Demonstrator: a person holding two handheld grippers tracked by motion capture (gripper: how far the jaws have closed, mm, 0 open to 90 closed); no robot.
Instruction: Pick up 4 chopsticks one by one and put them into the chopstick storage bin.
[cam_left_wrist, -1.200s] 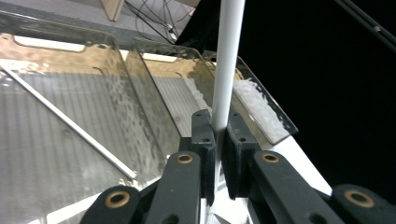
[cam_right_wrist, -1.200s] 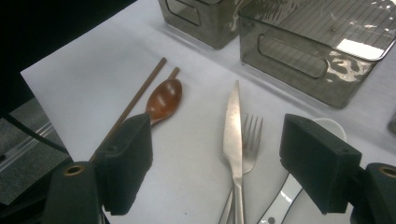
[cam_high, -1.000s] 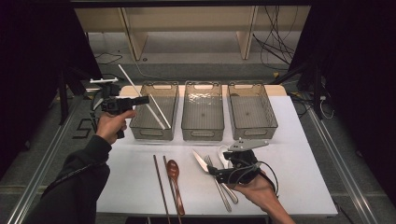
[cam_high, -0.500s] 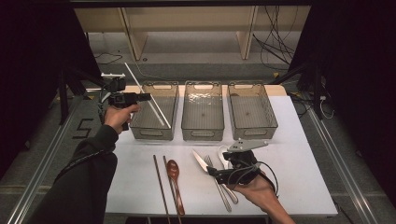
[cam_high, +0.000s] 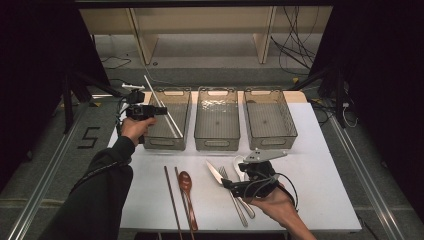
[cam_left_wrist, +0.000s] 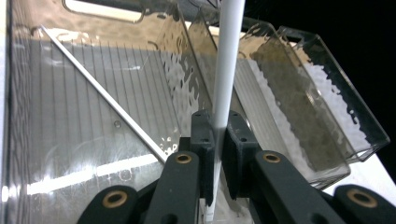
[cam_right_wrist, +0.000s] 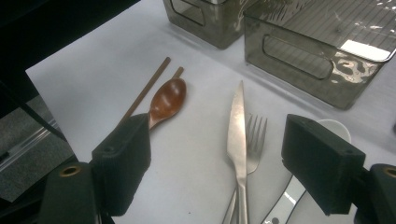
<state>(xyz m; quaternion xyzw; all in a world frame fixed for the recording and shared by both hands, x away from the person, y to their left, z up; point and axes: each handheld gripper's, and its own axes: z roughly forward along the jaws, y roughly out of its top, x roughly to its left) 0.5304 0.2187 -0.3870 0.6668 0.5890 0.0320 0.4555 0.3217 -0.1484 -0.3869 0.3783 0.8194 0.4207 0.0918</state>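
Lowered over the left bin (cam_high: 167, 120), left gripper (cam_left_wrist: 215, 135) clamps a slim white chopstick (cam_left_wrist: 226, 70).

The left tongs (cam_high: 150, 111) are raised on an outstretched arm, jaws clamped tight. The right tongs (cam_high: 231, 186) lie low near the surface's front edge, jaws spread wide.

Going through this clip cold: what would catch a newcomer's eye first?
Probably the long white chopstick clamped in the left gripper above the leftmost clear plastic bin, where a matching stick already lies. Next, the cutlery near the open right gripper: steel knife, fork, brown wooden spoon.
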